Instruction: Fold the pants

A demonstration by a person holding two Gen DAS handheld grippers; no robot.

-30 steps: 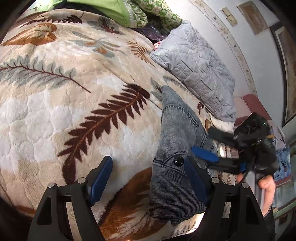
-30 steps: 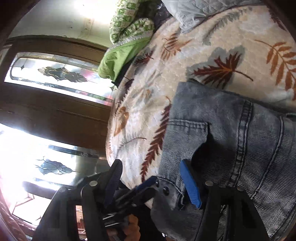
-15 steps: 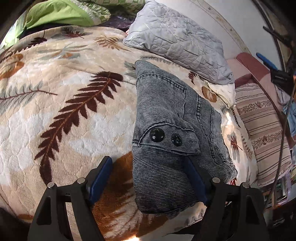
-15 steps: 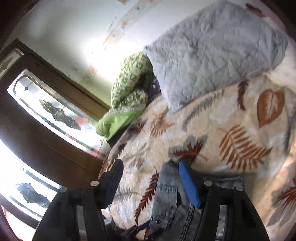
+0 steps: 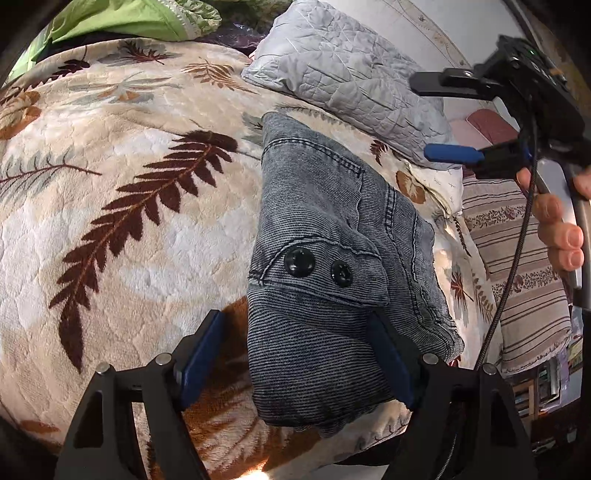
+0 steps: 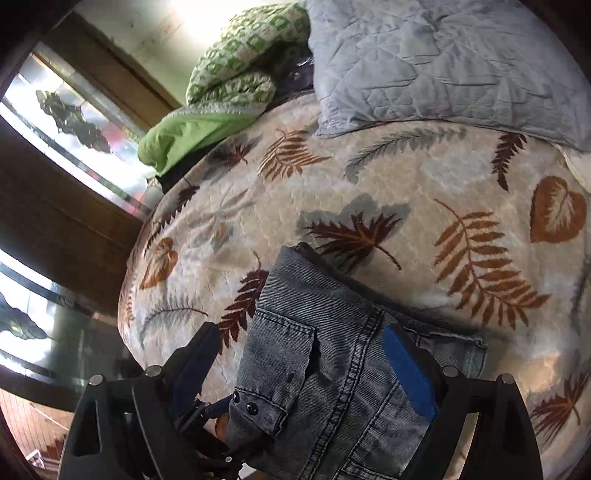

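**Left wrist view: folded denim on bed, both tools free**

Left wrist view, nearest item: left gripper (image 5: 299, 363), black frame with blue pads, jaws spread wide to either side of the bundle's near end, gripping nothing.

Item: pants (image 5: 332, 266), grey-blue washed denim, lying as a compact folded bundle on the near part of the bed, waistband flap with two black buttons (image 5: 319, 266) facing up, one corner overhanging the near edge.

Item: bedspread (image 5: 122, 236), cream plush with brown and grey fern leaves, under the bundle.

Item: right gripper (image 5: 448, 118), black with a blue pad, held in a hand (image 5: 554, 229) up in the air to the right, well apart from the cloth. Right wrist view: its jaws (image 6: 299, 365) stand wide apart above the bundle, with nothing between them.

Farther: quilted grey pillow (image 5: 343, 70); green patterned bedding (image 5: 122, 18) at the head end; striped beige cushion (image 5: 517, 266) beside the bed.

Step in hand, by judgement: folding looks essentially finished, both tools released. Next move likely calls only for squaring the overhanging corner or pressing the top flap flat, taking care not to drag the layers open.
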